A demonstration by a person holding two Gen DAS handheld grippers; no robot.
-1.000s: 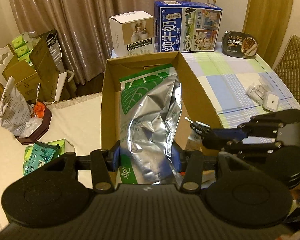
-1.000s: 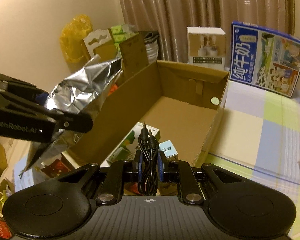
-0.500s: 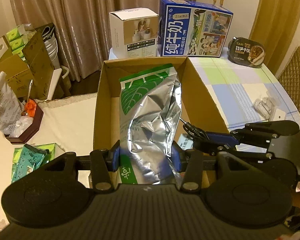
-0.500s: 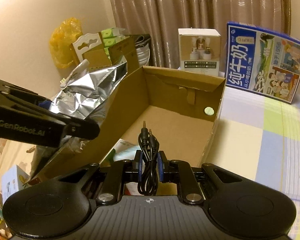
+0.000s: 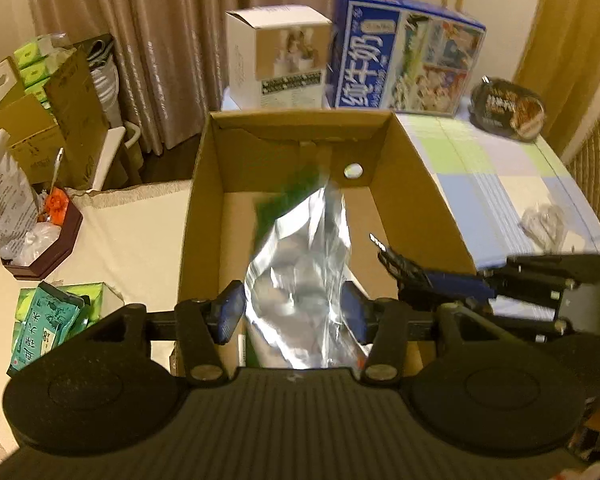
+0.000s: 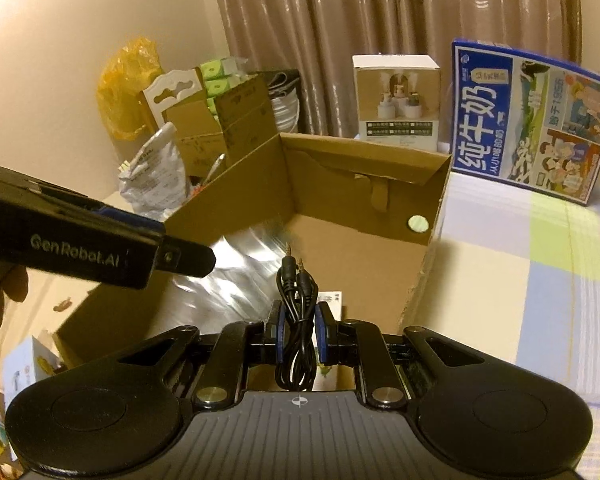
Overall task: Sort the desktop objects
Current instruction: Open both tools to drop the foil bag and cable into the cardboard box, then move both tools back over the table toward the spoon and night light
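My left gripper (image 5: 294,304) hangs over the near end of an open cardboard box (image 5: 300,114). Its jaws are opening and the pads stand just clear of a silver foil bag with green print (image 5: 300,276). The bag is motion-blurred and leans down into the box. From the right wrist view the bag is a silver smear (image 6: 236,264) inside the box (image 6: 360,148), below the left gripper's finger (image 6: 180,258). My right gripper (image 6: 298,320) is shut on a coiled black audio cable (image 6: 294,280), plugs pointing up. It hovers over the box's right wall (image 5: 404,270).
A blue milk carton case (image 5: 404,52), a white box (image 5: 276,56) and a black food bowl (image 5: 508,110) stand behind the box on the checked tablecloth. A clear plastic packet (image 5: 544,220) lies at the right. Green packets (image 5: 48,316) and a wooden tray (image 5: 48,248) sit at the left.
The left jaws have widened and the foil bag has slipped from upright in the grip to tipping down into the box. The right gripper still holds the cable.
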